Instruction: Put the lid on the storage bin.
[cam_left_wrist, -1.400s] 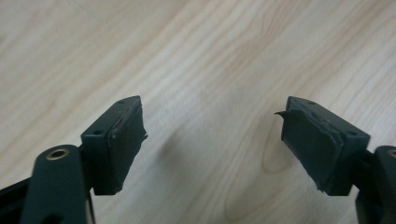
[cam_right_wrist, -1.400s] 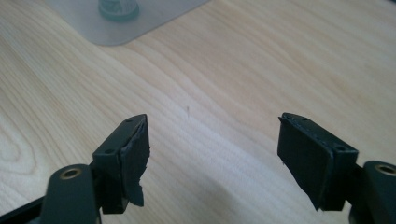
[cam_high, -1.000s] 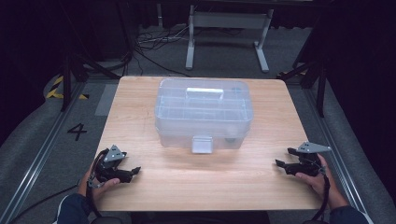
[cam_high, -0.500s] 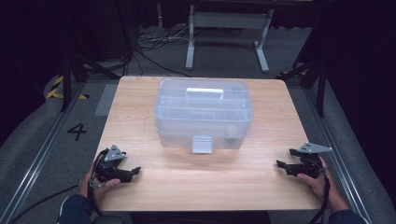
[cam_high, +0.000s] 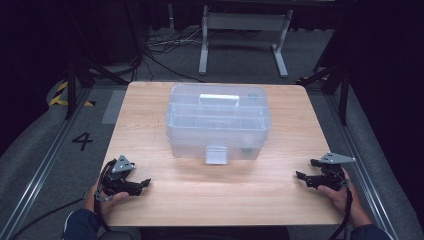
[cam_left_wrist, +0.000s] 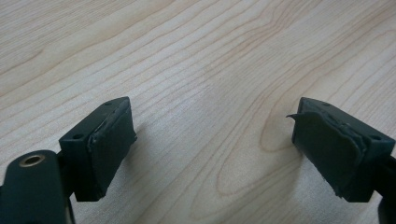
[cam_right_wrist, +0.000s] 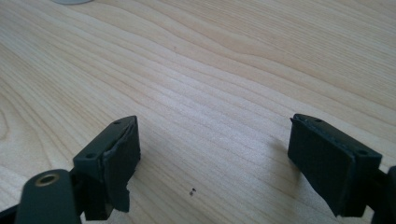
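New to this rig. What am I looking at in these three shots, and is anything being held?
No robot arm here: a person holds a two-jaw tool in each hand. The high view looks down on a wooden table with a clear plastic lidded box in the middle. The left gripper and right gripper rest near the table's front corners, well apart from the box. The other two pictures come from cameras riding on each gripper, looking along its black jaws at bare wood. The right jaws have just been opening. Both grippers are open with nothing between them.
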